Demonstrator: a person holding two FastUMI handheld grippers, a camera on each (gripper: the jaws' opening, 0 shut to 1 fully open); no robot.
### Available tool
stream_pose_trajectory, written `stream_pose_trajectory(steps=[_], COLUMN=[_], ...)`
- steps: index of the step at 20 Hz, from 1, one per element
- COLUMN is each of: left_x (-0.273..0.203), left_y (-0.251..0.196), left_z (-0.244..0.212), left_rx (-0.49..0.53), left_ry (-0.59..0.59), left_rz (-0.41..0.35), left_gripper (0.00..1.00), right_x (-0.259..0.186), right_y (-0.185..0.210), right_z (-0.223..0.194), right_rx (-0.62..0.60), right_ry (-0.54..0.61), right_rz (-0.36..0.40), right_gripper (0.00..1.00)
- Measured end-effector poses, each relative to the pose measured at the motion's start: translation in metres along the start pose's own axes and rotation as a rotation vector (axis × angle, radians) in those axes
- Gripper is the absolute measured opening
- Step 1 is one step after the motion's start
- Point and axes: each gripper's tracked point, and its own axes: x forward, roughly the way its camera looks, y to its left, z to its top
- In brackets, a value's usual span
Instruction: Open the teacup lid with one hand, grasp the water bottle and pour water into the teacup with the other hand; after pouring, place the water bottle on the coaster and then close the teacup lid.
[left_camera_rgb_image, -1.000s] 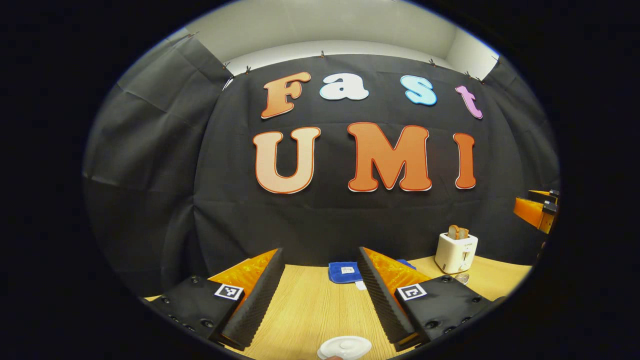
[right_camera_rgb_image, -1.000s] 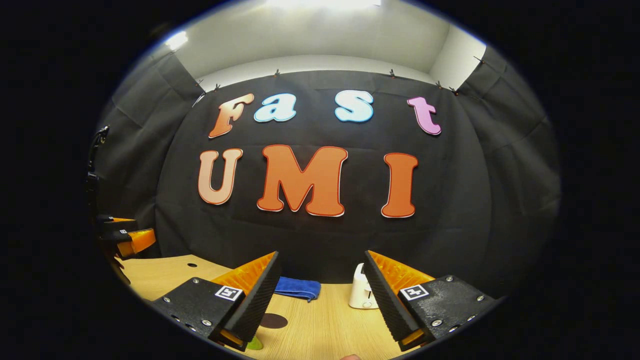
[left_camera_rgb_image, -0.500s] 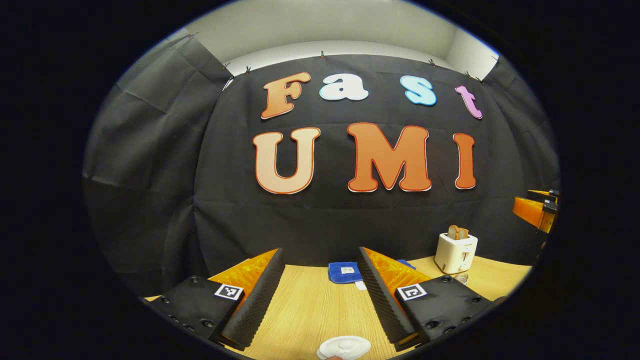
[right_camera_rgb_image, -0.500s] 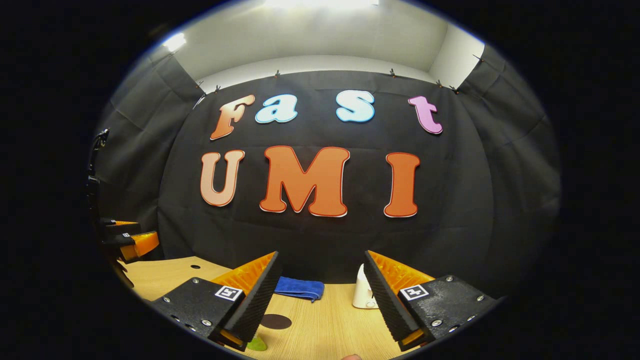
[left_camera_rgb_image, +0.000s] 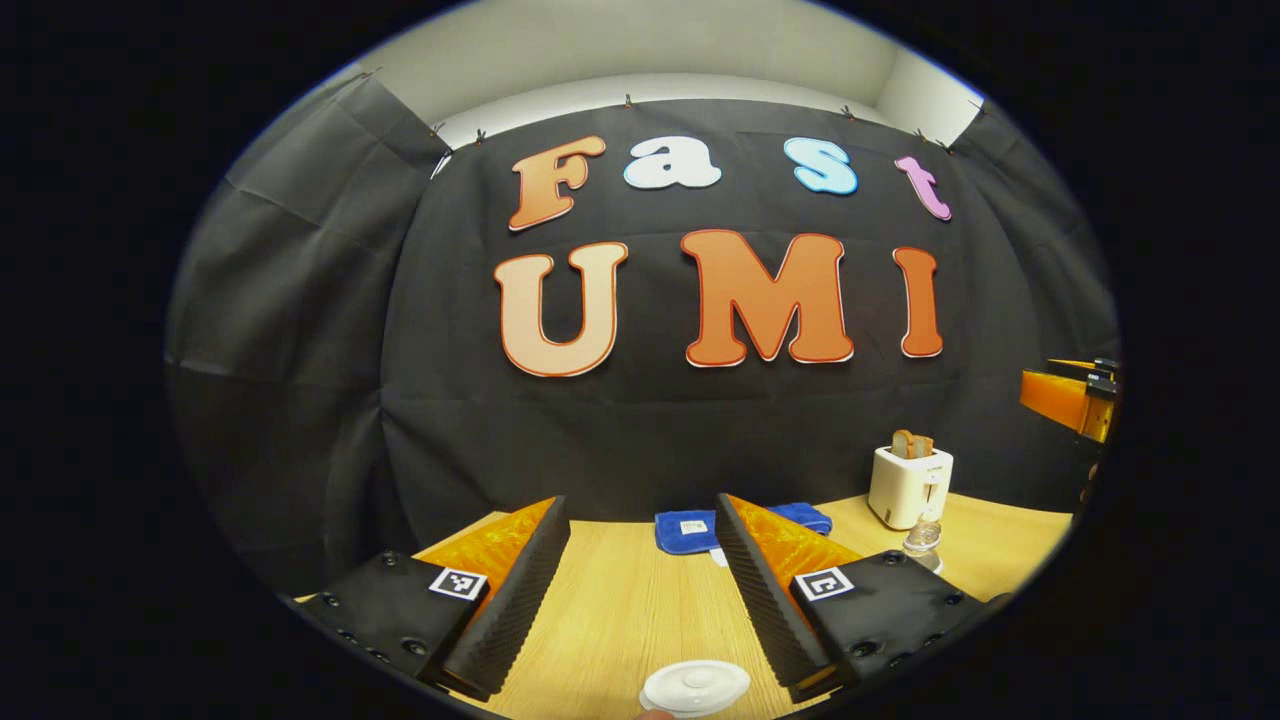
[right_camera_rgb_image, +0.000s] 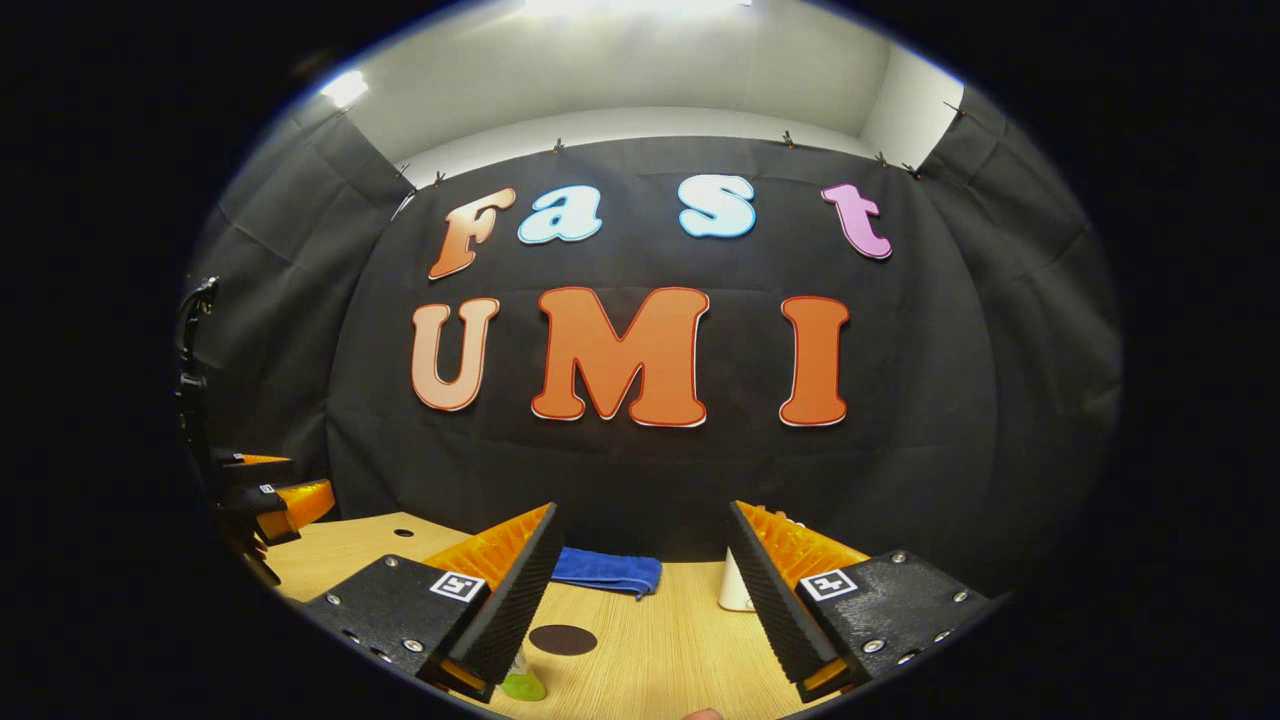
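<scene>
In the left gripper view, the white teacup lid (left_camera_rgb_image: 695, 687) sits on the cup at the bottom edge, just below and between my open left gripper (left_camera_rgb_image: 640, 500) fingers. A clear water bottle top (left_camera_rgb_image: 922, 540) peeks over the right finger, in front of the toaster. In the right gripper view, my right gripper (right_camera_rgb_image: 641, 506) is open and holds nothing. The round dark coaster (right_camera_rgb_image: 563, 640) lies on the table between its fingers. A small green and clear item (right_camera_rgb_image: 522, 684), possibly the bottle, is partly hidden by the left finger.
A blue cloth (left_camera_rgb_image: 690, 530) lies at the back of the wooden table (left_camera_rgb_image: 620, 610). A white toaster (left_camera_rgb_image: 910, 485) with bread stands at the back right. The right gripper (left_camera_rgb_image: 1070, 400) hangs at that view's right edge; the left gripper (right_camera_rgb_image: 270, 495) at the other's left edge.
The left gripper view has tipped down a little, so the lid shows more fully and the bottle top has appeared. The right gripper has shifted, bringing the coaster and green item further into view.
</scene>
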Motion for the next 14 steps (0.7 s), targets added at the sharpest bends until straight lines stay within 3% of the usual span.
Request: stream_pose_trajectory(steps=[14], left_x=[-0.012], left_y=[-0.014], left_z=[-0.11], left_rx=[-0.023], left_ry=[0.216], left_rz=[-0.081], left_gripper=[0.96], right_x=[-0.016], right_y=[0.027], right_z=[-0.041], right_rx=[0.05], right_ry=[0.075], right_rz=[0.101], right_gripper=[0.98])
